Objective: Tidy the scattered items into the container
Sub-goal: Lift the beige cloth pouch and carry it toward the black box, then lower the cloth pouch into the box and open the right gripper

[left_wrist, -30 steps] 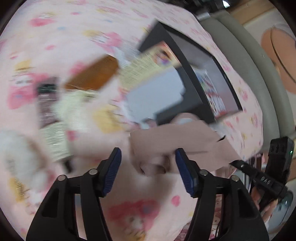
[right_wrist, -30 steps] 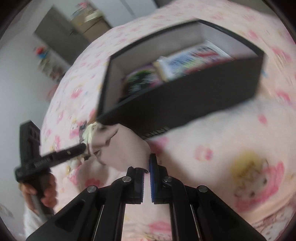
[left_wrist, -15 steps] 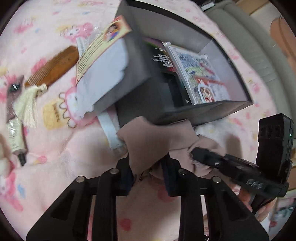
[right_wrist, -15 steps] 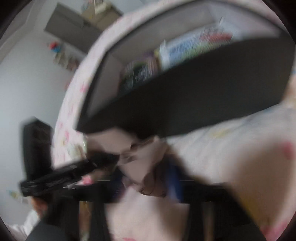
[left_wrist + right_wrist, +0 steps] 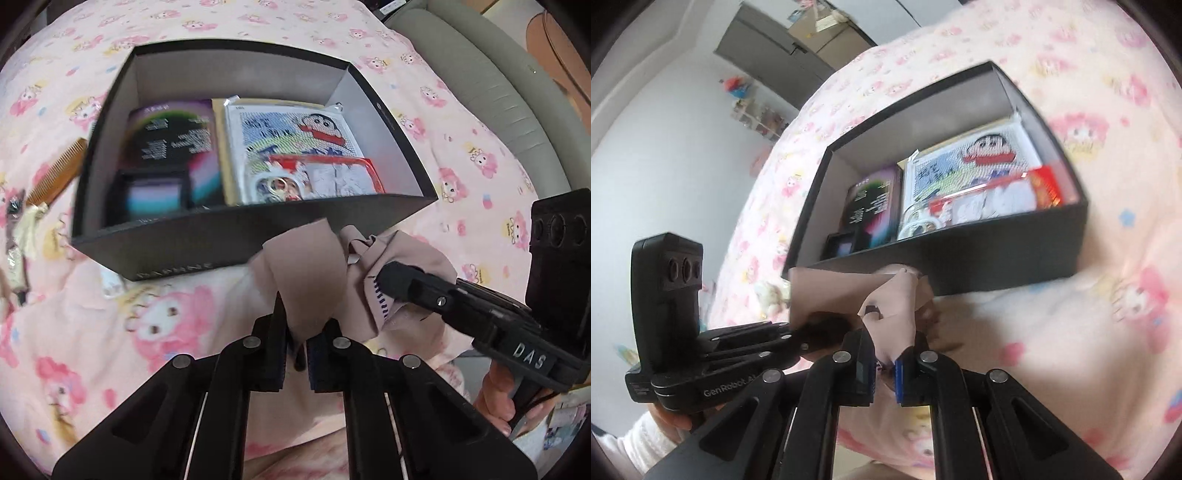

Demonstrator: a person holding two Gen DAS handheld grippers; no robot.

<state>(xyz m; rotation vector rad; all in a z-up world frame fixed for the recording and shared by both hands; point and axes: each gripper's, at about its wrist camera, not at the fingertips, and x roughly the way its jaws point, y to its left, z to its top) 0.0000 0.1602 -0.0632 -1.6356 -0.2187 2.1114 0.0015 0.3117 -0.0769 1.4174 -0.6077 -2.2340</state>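
A dusty-pink cloth [image 5: 317, 284] hangs between both grippers, just in front of the near wall of the black box [image 5: 207, 243]. My left gripper [image 5: 297, 354] is shut on one corner of it. My right gripper [image 5: 884, 363] is shut on another part of the cloth [image 5: 886, 306]; it also shows in the left wrist view [image 5: 402, 284]. The box [image 5: 997, 254] holds a dark booklet [image 5: 170, 140], a cartoon-print packet [image 5: 291, 144] and a red-edged pouch [image 5: 332, 173].
The box sits on a pink cartoon-print bedspread [image 5: 166, 325]. A brown comb [image 5: 55, 173], a cream tassel [image 5: 29, 225] and a small tube [image 5: 14, 266] lie left of the box. A grey padded edge [image 5: 491, 96] runs along the far right.
Both grippers have lifted the pink cloth up off the bedspread and now look down into the box. The left gripper went from open around the cloth to shut on it.
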